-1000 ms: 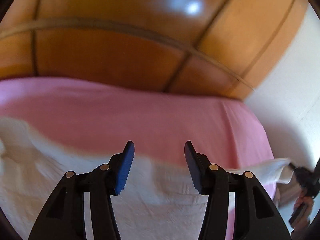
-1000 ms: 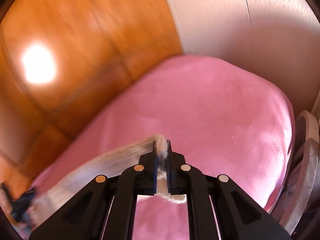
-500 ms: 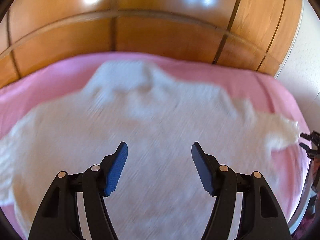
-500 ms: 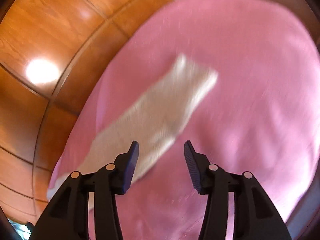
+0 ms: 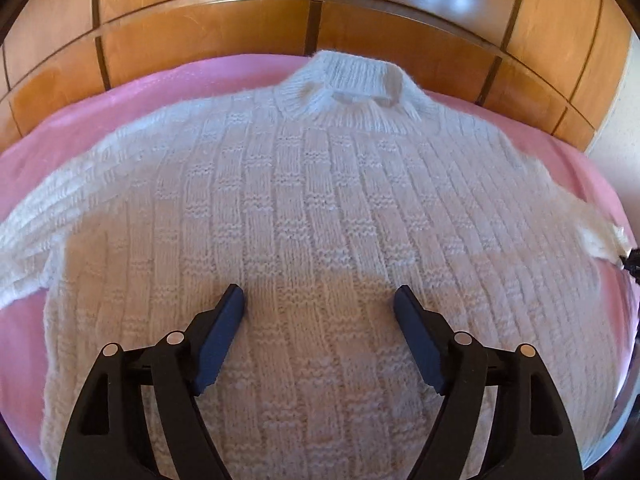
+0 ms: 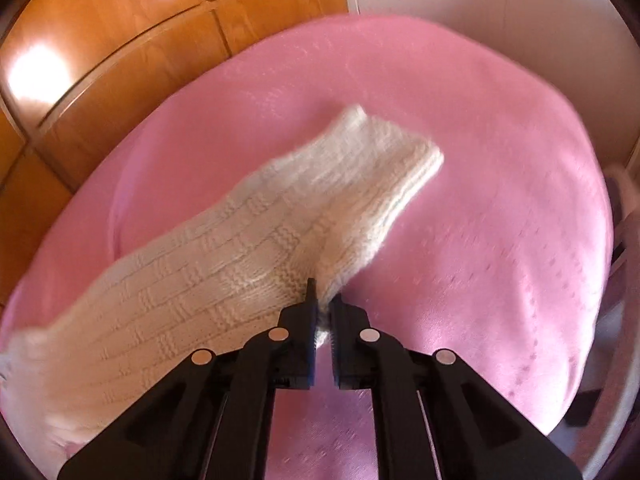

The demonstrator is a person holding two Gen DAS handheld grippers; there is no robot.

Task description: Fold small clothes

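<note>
— Right gripper (image 6: 324, 304) first: we had its jaws pressed together on the knit of the sleeve (image 6: 256, 248), pinching the lower edge a little way back from the cuff (image 6: 400, 168). The cuff itself lay loose toward one o'clock on the pink cover (image 6: 500, 240).

— And the left gripper (image 5: 319, 304)?

— Spread wide and opening further, with nothing between the jaws. It hung over the lower middle of the white sweater (image 5: 320, 200), which we had lying flat and face up, collar (image 5: 356, 88) at twelve o'clock near the wooden panels (image 5: 200, 36), one sleeve trailing off at nine and the other at three.

— So the step in hand was the sleeve fold?

— We judged so. The body was already flat, so the sleeve needed carrying across onto the chest, toward nine o'clock in the right wrist view.

— What made that go well?

— We thought a low, level carry would suit, so the heavy knit did not drag the shoulder with it. The pinch sat short of the cuff, so the loose end could flop under; we reckoned laying the cuff down first, then letting go, would keep it straight.

— And the open gripper?

— Best used to pin the body near the shoulder seam while the sleeve came over. Whether the far sleeve lay smooth we could not tell.
</note>
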